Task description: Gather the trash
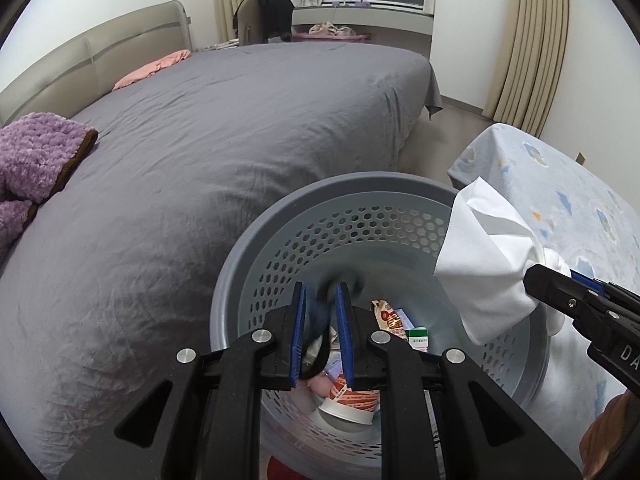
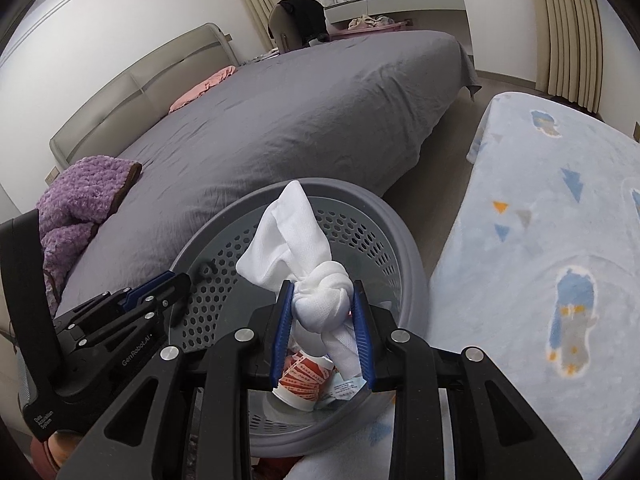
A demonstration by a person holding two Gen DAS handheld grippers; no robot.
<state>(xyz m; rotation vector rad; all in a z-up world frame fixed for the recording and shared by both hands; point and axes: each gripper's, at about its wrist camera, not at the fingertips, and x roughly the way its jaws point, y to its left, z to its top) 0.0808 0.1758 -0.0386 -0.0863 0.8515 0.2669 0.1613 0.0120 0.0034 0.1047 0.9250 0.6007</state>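
Deposit step. Right claw [image 2: 323, 300] pinching knotted white tissue [image 2: 316, 284], hanging over grey perforated bin [image 1: 280, 216] beside bed. Left claw [image 1: 321, 336] sitting part-open, apparently empty, bin's 6 o'clock. Next move: spreading right jaws, dropping tissue among cup and wrappers.

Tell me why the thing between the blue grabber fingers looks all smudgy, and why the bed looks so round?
Left wrist view: the dark item between the left gripper fingers is motion-blurred above the basket, too smeared to identify. Both views: fisheye lenses bulge the bed, with dark corners. Right wrist view: the white knotted cloth is sharp.
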